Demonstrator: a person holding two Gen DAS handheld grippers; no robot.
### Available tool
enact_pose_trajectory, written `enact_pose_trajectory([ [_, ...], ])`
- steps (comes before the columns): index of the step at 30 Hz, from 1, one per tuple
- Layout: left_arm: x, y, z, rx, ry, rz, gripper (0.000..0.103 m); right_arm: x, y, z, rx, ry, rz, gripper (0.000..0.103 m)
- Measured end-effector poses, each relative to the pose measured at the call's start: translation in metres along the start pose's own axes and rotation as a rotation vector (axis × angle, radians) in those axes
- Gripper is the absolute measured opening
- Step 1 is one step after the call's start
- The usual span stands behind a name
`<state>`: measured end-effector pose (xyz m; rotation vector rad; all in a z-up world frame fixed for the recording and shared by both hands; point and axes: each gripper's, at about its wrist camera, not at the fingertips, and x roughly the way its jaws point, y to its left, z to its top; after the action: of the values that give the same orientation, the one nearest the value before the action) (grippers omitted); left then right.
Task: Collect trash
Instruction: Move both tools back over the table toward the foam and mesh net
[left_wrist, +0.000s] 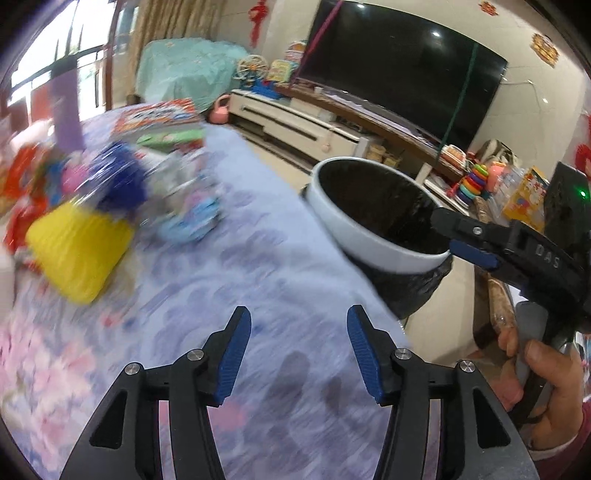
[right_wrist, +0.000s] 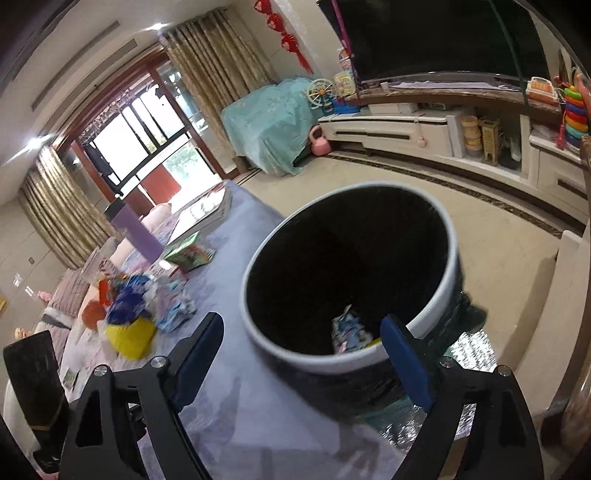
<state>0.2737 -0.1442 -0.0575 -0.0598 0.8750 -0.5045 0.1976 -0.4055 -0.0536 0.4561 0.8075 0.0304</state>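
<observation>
A white-rimmed trash bin (right_wrist: 436, 306) with a black liner stands at the table's edge; it also shows in the left wrist view (left_wrist: 376, 247). A crumpled wrapper (right_wrist: 349, 330) lies inside it. My right gripper (right_wrist: 301, 339) is open and empty, just above the bin's near rim; it shows in the left wrist view (left_wrist: 463, 240) over the bin. My left gripper (left_wrist: 299, 338) is open and empty above the lilac tablecloth (left_wrist: 236, 280). A blurred pile of trash lies to the left: a yellow wrapper (left_wrist: 79, 251), a blue wrapper (left_wrist: 122, 177) and a light blue packet (left_wrist: 195, 221). The pile also shows in the right wrist view (right_wrist: 133, 321).
A purple bottle (right_wrist: 135, 236), a green box (right_wrist: 188, 253) and stacked books (right_wrist: 207, 212) sit at the table's far end. Beyond are a TV (left_wrist: 402, 66) on a long white cabinet (left_wrist: 295, 125), toys, a covered object (right_wrist: 266, 122) and the tiled floor (right_wrist: 498, 236).
</observation>
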Motion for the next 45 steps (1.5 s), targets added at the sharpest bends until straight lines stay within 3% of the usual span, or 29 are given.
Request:
enact_pose_trajectory([
  [20, -0.102, 0.073, -0.065, -0.205, -0.065, 0.139, 0.054, 0.022, 0.088, -0.045, -0.126, 0.065, 0.097, 0.089],
  [31, -0.121, 0.104, -0.068, -0.288, -0.079, 0.198, 0.054, 0.044, 0.123, -0.058, -0.178, 0.096, 0.127, 0.089],
  [45, -0.116, 0.153, -0.045, -0.351, -0.083, 0.284, 0.056, 0.066, 0.165, -0.064, -0.226, 0.130, 0.187, 0.088],
])
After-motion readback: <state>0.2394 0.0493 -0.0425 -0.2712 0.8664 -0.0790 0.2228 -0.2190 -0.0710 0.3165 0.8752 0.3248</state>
